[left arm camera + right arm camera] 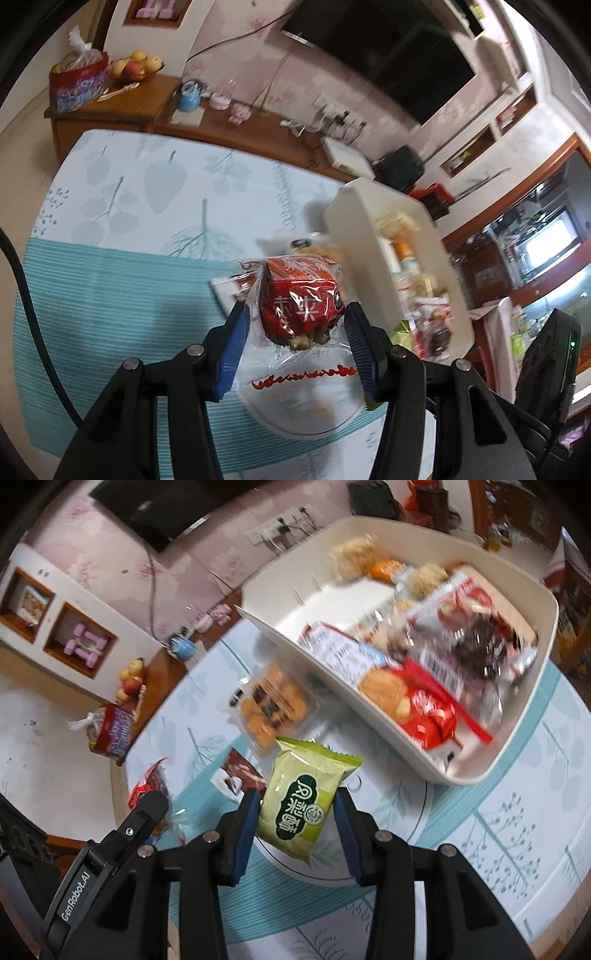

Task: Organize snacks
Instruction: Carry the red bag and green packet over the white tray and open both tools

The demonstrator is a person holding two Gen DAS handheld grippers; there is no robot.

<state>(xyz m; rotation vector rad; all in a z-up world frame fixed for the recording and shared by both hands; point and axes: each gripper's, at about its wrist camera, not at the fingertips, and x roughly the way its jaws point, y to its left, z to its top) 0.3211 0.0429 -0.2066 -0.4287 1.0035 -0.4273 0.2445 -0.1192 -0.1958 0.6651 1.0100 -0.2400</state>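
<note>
My left gripper (pixel 295 317) is shut on a red snack packet in clear wrap (pixel 301 299), held above the table. My right gripper (pixel 295 808) is shut on a green snack packet (pixel 303 797), also off the table. A cream bin (pixel 546 627) at the right holds several snack packets; it also shows in the left wrist view (pixel 354 229). On the table beside the bin lie an orange cookie packet (pixel 269 705) and a dark brown packet (pixel 240 775). The left gripper with its red packet (pixel 147 786) shows at the lower left of the right wrist view.
The table has a leaf-print cloth (pixel 147 192) with teal stripes. Behind it a wooden sideboard (pixel 155 99) carries a fruit bowl (pixel 135 66), a red bag (pixel 77 85) and a blue kettle (pixel 190 98). A TV (pixel 388 48) hangs on the wall.
</note>
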